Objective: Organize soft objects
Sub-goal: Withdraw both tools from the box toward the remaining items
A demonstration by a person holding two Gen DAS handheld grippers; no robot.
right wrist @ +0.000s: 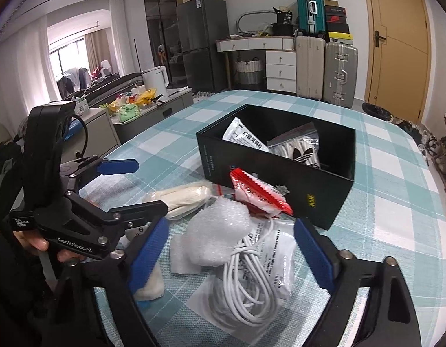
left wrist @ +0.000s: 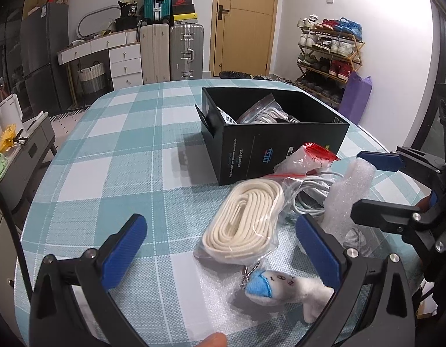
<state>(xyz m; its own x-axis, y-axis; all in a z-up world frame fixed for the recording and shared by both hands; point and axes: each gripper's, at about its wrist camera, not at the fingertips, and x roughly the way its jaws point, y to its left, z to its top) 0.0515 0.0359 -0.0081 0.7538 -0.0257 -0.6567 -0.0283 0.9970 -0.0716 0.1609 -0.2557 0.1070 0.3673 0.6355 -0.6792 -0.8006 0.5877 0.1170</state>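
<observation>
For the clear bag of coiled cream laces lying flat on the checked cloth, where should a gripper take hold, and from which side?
Grip the clear bag of coiled cream laces across the narrow width of the coil at mid-length, coming from above. It lies flat, and the open left gripper already straddles its near end. Its right side crowds the bagged white cable, so approach from the left.

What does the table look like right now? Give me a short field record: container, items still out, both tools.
container: black cardboard box, open, already holding two plastic packets
still out: bagged cream cord coil, bagged white cable, white bubble wrap wad, red-topped clear pouch, small white plush fish keychain
left tool: open, empty, above the plush
right tool: open, empty, above the cable bag
surface: teal checked tablecloth
</observation>
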